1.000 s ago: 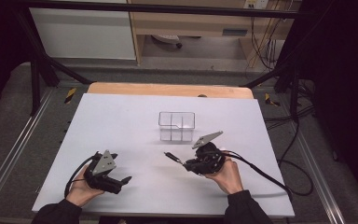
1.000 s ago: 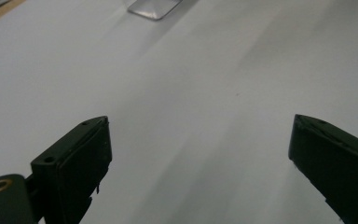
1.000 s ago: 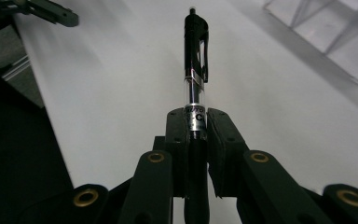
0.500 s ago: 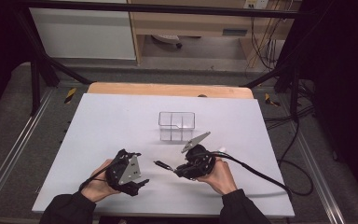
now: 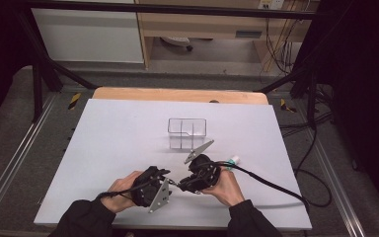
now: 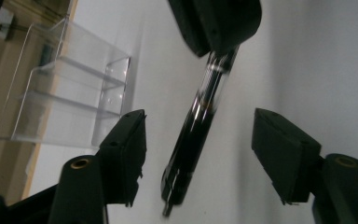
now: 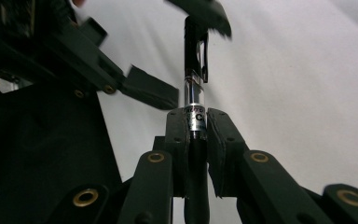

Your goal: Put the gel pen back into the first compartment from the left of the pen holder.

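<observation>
Person wears dark long sleeves on both forearms. Left tool: matte black, blocky pads, brass-coloured pivot pins, grey three-cornered plate on top. Right tool: matching black links with brass pins, grey plate, thick black cable bearing a white fitting.

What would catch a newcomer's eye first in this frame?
Near the front edge of the white table, the right gripper is clamped on a black pen and points it at the left gripper. The left gripper's jaws have just been closing; they straddle the pen's capped end without touching it. Behind the hands, near the table's middle, stands a clear acrylic organizer with compartments.
</observation>
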### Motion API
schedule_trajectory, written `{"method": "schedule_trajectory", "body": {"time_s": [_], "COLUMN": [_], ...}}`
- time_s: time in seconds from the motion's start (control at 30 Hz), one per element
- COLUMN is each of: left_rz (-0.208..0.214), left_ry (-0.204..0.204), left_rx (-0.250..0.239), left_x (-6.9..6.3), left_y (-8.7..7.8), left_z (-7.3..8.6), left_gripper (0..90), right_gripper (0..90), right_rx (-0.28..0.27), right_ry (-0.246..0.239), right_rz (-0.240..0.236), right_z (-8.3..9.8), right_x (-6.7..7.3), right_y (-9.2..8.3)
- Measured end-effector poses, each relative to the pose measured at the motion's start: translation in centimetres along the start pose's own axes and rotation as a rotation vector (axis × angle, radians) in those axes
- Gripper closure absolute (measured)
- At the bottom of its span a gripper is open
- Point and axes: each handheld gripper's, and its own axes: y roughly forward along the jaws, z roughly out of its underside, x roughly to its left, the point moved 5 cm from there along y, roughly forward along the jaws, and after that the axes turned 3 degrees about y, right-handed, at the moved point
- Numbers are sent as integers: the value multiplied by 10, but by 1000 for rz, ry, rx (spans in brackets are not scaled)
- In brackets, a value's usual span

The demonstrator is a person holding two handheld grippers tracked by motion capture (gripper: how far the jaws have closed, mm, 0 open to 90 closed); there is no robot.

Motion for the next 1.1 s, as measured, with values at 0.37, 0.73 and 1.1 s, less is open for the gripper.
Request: {"method": "schedule_trajectory", "body": {"time_s": [0.37,0.73,1.1], "left_rz": [-30,-44,-41], "left_ry": [149,211,210], "left_rx": [-26,-20,14], "left_x": [-12,-15,-15], "left_y": [8,7,7], "left_z": [-13,-14,-8], "left_gripper": [572,774,781], "right_gripper": [796,793,695], "right_rx": [25,26,-27], "right_ry": [14,29,32], "right_rz": [-26,-37,-9], "right_z": [2,3,5], "right_x": [3,4,0], "right_y": [5,6,-9]}}
